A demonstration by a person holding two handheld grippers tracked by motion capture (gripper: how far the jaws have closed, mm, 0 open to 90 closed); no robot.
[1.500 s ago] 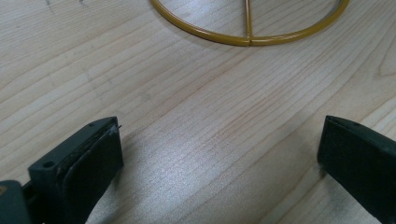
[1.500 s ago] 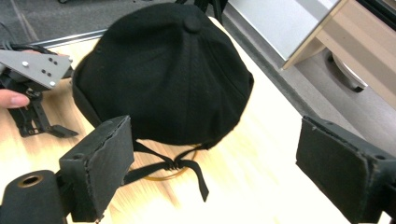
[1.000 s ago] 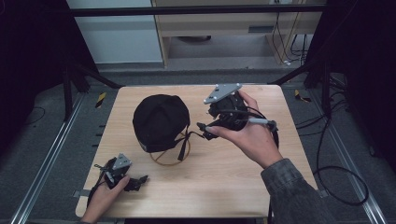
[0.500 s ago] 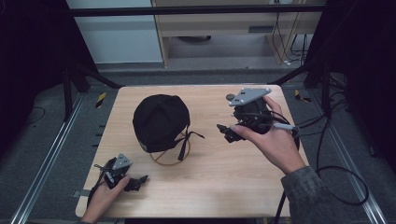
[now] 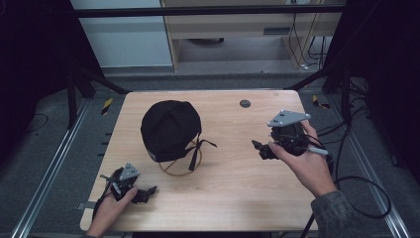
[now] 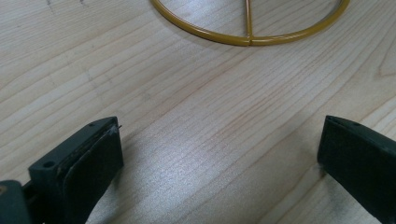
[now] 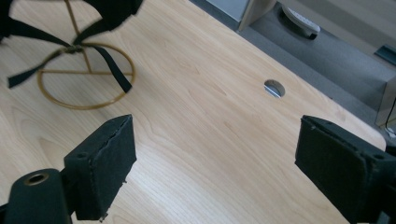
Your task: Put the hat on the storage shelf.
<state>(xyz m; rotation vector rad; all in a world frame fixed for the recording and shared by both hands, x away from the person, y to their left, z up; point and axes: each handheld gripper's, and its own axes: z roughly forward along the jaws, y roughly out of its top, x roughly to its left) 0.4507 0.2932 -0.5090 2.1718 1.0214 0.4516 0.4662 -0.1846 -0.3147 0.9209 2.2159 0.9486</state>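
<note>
Right claw (image 5: 261,148) has pulled back from the black cap (image 5: 168,128) toward the tabletop's (image 5: 233,193) right side; it's now well apart from the cap, jaws wide, holding nothing. Looks like a release/retreat, so prob. the cap step is done. Left claw (image 5: 144,192) hasn't moved, also wide open & empty, low on the tabletop. Cap sits on a gold wire stand (image 5: 181,166) just beyond the left claw, straps (image 7: 70,49) hanging loose over the ring base.

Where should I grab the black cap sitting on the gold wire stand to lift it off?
Probably the crown of the black cap, from above: it domes over the gold wire stand and faces up unobstructed. Its loose straps dangle to the right, offering poor hold.
</note>
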